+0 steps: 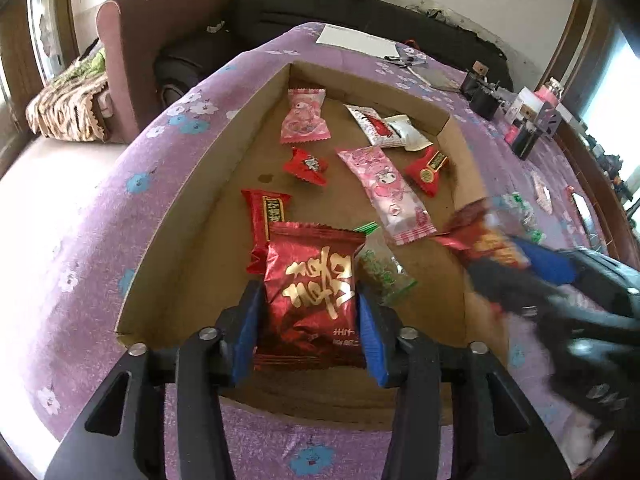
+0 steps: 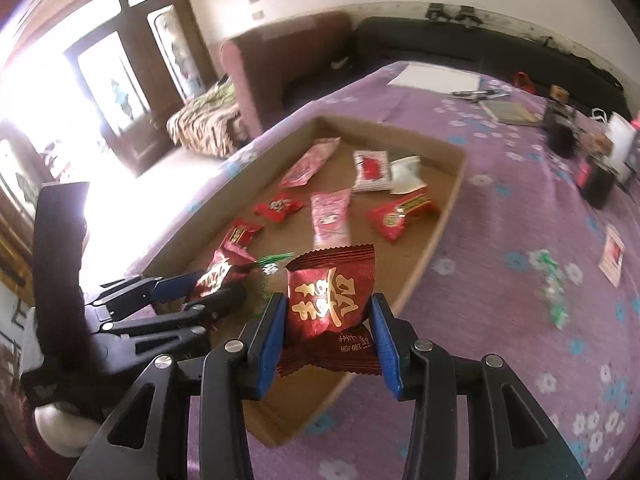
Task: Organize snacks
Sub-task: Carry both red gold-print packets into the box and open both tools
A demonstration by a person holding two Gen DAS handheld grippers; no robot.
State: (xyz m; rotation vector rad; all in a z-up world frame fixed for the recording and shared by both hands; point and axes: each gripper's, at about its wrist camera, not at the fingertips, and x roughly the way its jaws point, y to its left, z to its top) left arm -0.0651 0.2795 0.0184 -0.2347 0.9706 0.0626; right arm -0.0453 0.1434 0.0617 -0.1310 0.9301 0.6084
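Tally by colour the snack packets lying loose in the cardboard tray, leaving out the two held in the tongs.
Pink packets: 2
Red packets: 3
White packets: 2
Green packet: 1
Total: 8

We see two dark red foil snack packets with gold characters: one [image 1: 310, 292] stands upright over the near end of the shallow cardboard tray [image 1: 256, 120], the other [image 2: 330, 300] over its near right rim. Pink [image 1: 384, 192], red [image 1: 306, 166] and white [image 1: 376, 126] packets lie flat inside; a green one [image 2: 550, 280], blurred, seems to lie outside on the purple cloth.
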